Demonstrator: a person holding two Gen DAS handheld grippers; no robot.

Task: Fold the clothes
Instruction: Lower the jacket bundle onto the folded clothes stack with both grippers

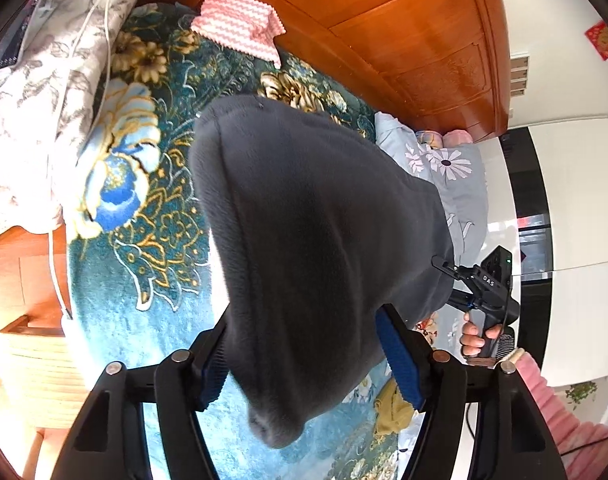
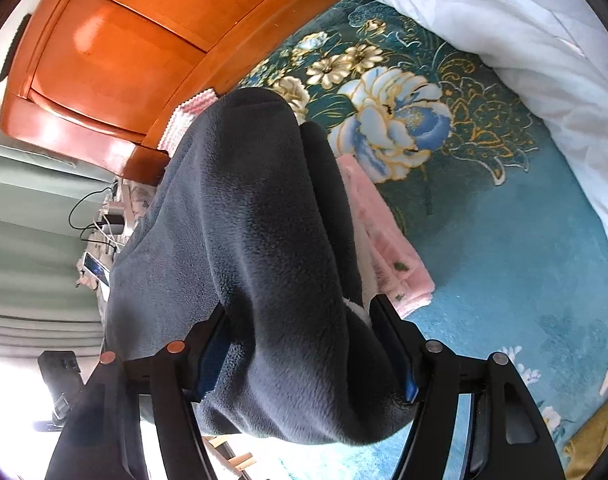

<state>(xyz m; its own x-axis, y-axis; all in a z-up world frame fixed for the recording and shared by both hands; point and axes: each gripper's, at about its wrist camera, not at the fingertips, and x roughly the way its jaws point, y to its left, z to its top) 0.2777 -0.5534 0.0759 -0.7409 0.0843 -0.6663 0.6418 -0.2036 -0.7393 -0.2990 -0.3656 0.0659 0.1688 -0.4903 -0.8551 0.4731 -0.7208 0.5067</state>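
A dark grey fleece garment hangs lifted above the teal flowered bedspread. My left gripper is shut on one part of the garment, which drapes forward over its blue pads. My right gripper is shut on another part of the same grey fleece, which bunches thickly between its fingers. The right gripper also shows in the left wrist view, at the garment's far right edge, with a hand on its handle. The far end of the garment still reaches the bed.
A pink-and-white zigzag cloth lies by the orange wooden headboard. A pink folded cloth lies on the bedspread under the fleece. A light blue flowered quilt is heaped at one side. A floral pillow and a yellow item lie nearby.
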